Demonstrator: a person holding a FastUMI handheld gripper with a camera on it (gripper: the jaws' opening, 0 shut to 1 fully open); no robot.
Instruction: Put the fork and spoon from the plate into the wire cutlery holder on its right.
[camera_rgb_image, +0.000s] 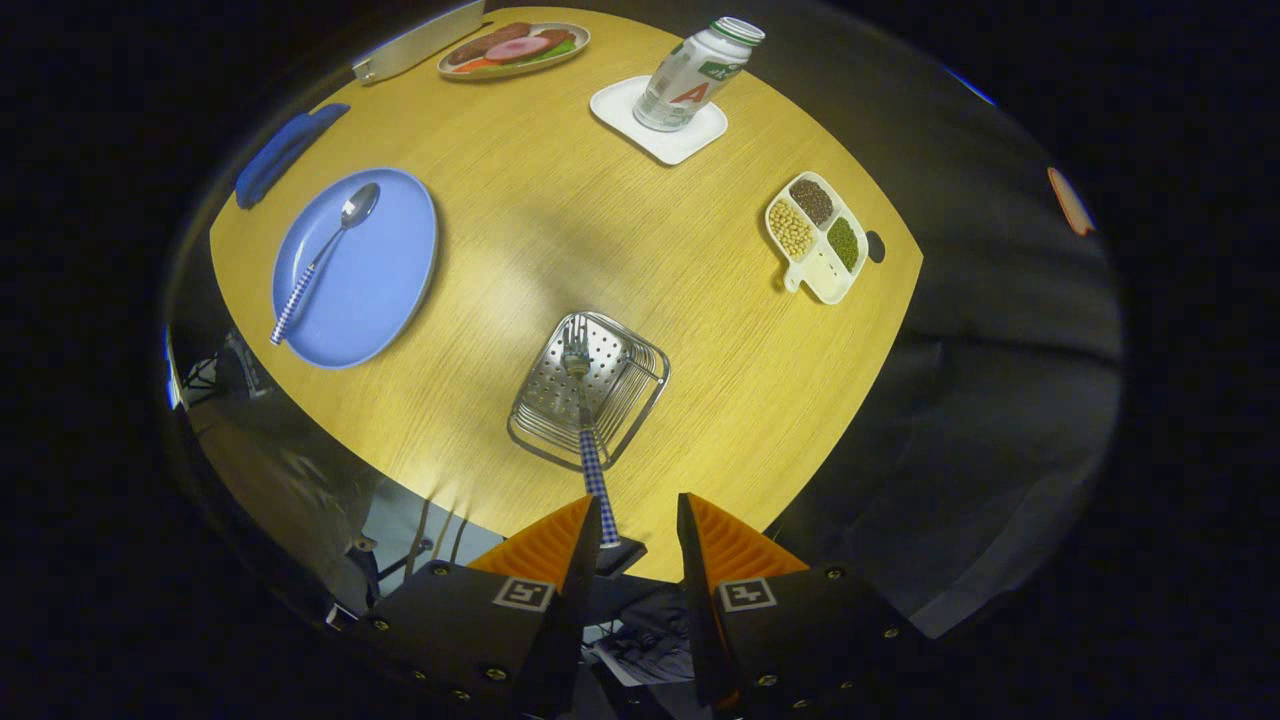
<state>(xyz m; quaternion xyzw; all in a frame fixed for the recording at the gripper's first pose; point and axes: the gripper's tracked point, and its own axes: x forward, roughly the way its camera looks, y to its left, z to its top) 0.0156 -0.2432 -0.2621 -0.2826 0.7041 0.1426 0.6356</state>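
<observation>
Fork (586, 420) stood tines-down in the wire cutlery holder (590, 388), its checked handle leaning back toward the claw (632, 525), whose fingers were parted with the handle's end against the inner face of one finger only, not pinched. Judged risk: drawing the claw away with that finger catching the handle could tip the fork out or drag the light holder across the bench (560, 210). Spoon (322, 255) lay on the blue plate (395, 285), well apart to the holder's left, not yet moved. Claw hovered high above the bench's near edge, looking steeply down
</observation>
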